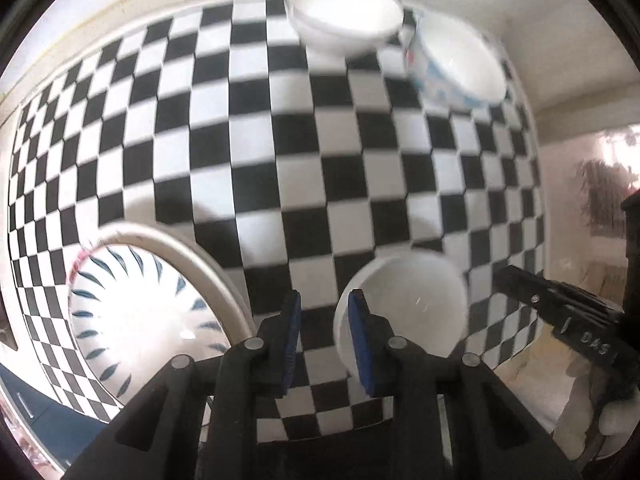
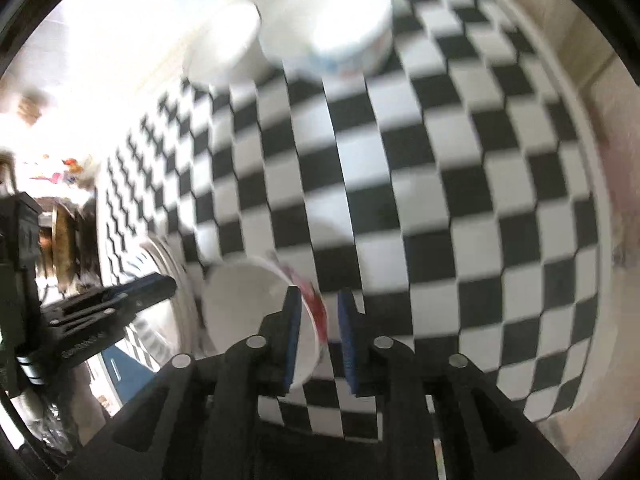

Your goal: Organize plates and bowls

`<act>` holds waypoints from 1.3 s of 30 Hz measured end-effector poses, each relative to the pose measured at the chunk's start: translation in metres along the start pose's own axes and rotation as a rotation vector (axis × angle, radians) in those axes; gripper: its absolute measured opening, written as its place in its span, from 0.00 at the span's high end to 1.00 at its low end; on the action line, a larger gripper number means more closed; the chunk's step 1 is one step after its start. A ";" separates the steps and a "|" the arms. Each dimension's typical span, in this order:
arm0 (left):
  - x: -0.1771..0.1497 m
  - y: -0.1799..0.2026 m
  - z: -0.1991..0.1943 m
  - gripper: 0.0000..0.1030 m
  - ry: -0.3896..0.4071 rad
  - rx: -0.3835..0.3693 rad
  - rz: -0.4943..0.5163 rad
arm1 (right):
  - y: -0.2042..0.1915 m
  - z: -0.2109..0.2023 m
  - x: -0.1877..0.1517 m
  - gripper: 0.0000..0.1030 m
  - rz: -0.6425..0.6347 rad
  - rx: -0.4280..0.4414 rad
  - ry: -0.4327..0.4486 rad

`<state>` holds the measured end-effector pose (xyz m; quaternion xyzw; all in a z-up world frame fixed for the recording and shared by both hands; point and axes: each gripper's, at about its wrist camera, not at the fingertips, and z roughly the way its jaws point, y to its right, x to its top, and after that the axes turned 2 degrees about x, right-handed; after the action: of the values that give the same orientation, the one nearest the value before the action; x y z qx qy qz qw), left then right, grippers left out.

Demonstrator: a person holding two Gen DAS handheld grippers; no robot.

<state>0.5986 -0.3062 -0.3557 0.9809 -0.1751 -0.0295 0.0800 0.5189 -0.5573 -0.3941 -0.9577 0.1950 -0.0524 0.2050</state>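
The right tool [image 2: 318,344] straddles the rim of a small white bowl [image 2: 256,308] with a red pattern on its outer wall: one blue pad sits inside the bowl and the other outside, with a sliver of gap still showing, so the jaws look to be closing on the rim, though motion blur makes it impossible to tell whether they grip it firmly. The bowl appears tilted, at about 6 o'clock on the checkered surface [image 2: 440,184]. The left tool [image 1: 324,340] hangs spread and empty just beside that same bowl, between it and a stack of plates [image 1: 132,312] at 8 o'clock, whose top plate carries blue leaf strokes inside a cream rim. At 12 o'clock a plain white bowl [image 1: 344,16] stands touching or nearly touching a larger bowl with blue and red marks [image 1: 456,64] at 1 o'clock. These pieces look like glazed ceramic: stiff, fairly heavy for their size, slippery and liable to chip if knocked together. A rim pinch is the only practical hold on a bowl; it wants to be deep enough that the pads bear on the wall below the lip, since a shallow bite on glaze would probably let the bowl swing or slide out. Nesting it into another bowl calls for a slow, level descent.
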 end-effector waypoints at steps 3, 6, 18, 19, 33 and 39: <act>0.020 0.000 -0.012 0.77 0.038 -0.004 -0.006 | -0.008 -0.026 0.029 0.50 -0.020 0.042 0.112; 0.052 -0.006 -0.018 0.77 0.064 0.009 -0.025 | -0.018 -0.041 0.060 0.28 -0.047 0.053 0.203; 0.176 -0.037 0.017 0.75 0.073 -0.001 -0.155 | -0.069 0.027 0.223 0.29 -0.178 -0.060 0.083; 0.184 -0.042 0.020 0.75 0.077 -0.032 -0.175 | -0.068 0.032 0.230 0.31 -0.184 -0.076 0.073; 0.225 -0.066 0.048 0.76 -0.002 -0.060 -0.189 | -0.070 0.056 0.271 0.40 -0.243 -0.201 -0.009; 0.218 -0.070 0.054 0.75 -0.007 -0.069 -0.195 | -0.087 0.009 0.258 0.40 -0.325 -0.258 0.054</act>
<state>0.8215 -0.3252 -0.4275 0.9898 -0.0778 -0.0468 0.1100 0.7882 -0.5826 -0.3616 -0.9931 0.0487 -0.0851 0.0640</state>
